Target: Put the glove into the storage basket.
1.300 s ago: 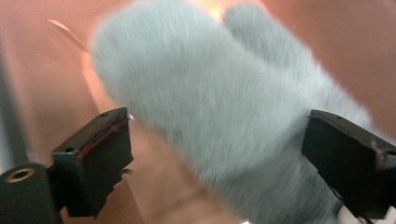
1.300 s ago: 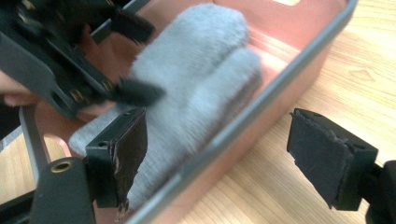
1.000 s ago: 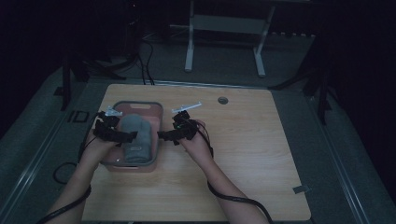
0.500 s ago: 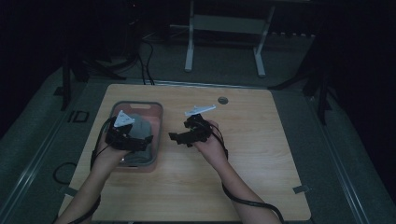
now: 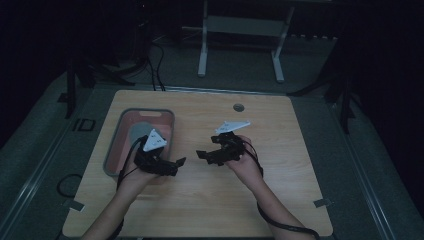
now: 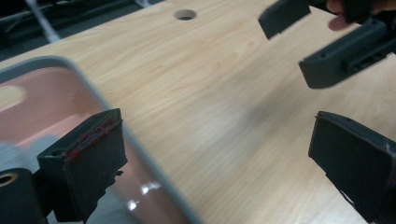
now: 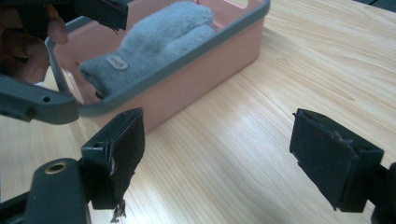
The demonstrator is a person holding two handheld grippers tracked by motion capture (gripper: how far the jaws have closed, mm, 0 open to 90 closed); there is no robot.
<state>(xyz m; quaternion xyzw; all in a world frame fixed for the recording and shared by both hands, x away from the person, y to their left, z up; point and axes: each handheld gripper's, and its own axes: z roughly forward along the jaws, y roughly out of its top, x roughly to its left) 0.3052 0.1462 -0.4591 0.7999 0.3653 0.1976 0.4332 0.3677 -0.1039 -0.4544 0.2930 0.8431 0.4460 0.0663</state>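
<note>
A pink bin with a grey rim (image 5: 112,145) stands at the table's left. A grey fleecy cloth (image 5: 139,131) lies inside it. In the right gripper view the cloth (image 7: 159,37) rests against the bin's wall (image 7: 187,88). My left gripper (image 5: 177,162) hovers at the bin's near right corner, open, with nothing between its jaws (image 6: 217,158). My right gripper (image 5: 202,155) faces it over bare table, also open and empty (image 7: 224,156). Each gripper view shows the other gripper: the right gripper (image 6: 287,46) and the left gripper (image 7: 95,65).
The wooden table has a round cable hole (image 5: 238,107) near its far edge. Bare wood spreads across the middle and right. A white frame (image 5: 240,30) and cables stand on the dark floor beyond the table.
Both grippers have drawn back from the bin towards the person. The left has moved off the bin to its near right corner. The right has moved right over the table. The cloth stays in the bin.
</note>
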